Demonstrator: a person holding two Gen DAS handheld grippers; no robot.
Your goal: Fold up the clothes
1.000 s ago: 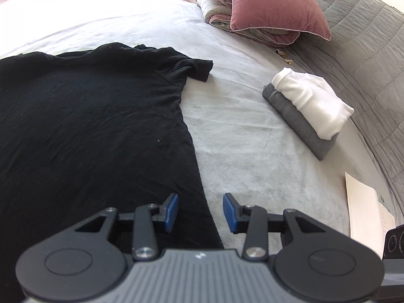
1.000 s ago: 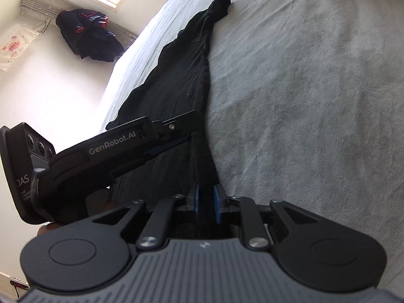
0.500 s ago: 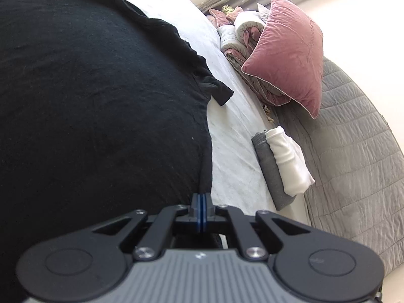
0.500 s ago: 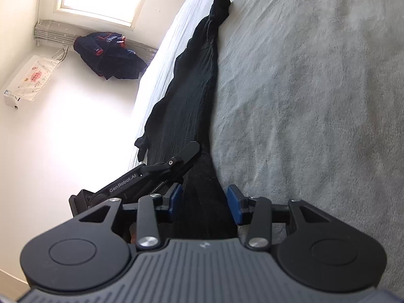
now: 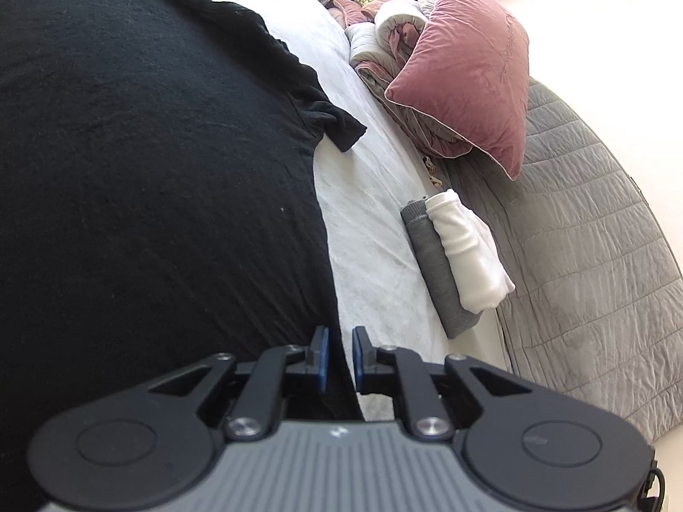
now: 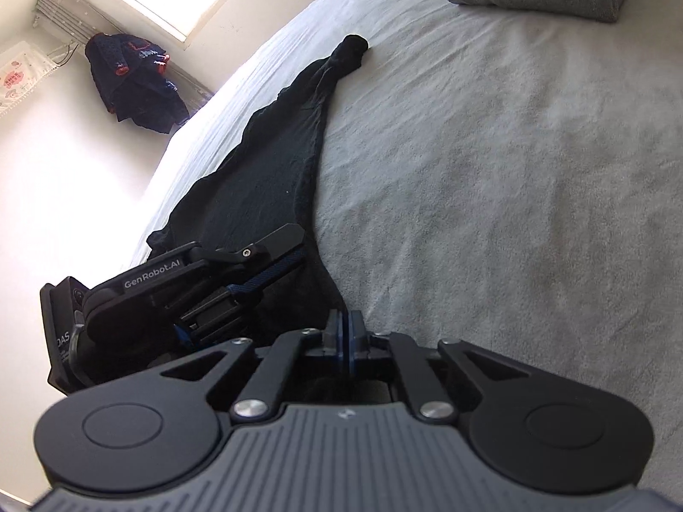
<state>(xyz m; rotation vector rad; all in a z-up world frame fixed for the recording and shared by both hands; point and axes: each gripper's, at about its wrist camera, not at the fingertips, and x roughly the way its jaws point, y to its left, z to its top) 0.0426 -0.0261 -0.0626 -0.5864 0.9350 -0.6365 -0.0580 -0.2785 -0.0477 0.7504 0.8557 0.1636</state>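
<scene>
1. The bed (image 6: pixel 491 170) fills most of both views, with a pale grey sheet on top and a quilted grey cover (image 5: pixel 576 222) along one side.
2. The black t-shirt (image 5: pixel 149 170) is spread flat over the bed, its hem right at the near edge where both grippers are. One short sleeve (image 5: pixel 341 128) pokes out onto the bare sheet.
3. A pink pillow (image 5: pixel 465 72) leans on a heap of rolled bedding (image 5: pixel 384 30) at the far end of the bed.
4. A folded stack sits by the quilted side, well apart from the shirt: a grey piece (image 5: pixel 435 273) with a white piece (image 5: pixel 465 251) on top.
5. Dark clothes (image 6: pixel 132 81) hang on the wall under the window (only the right camera catches them).
6. The left gripper (image 5: pixel 339 360) sits at the shirt's side edge near the hem, blue pads a little apart, with the dark fabric edge running up between them. Not pinched.
7. The right gripper (image 6: pixel 345 335) has its pads pressed together at the hem corner. Looks like it's clamped on the t-shirt, though the fabric in the pinch is mostly hidden.
</scene>
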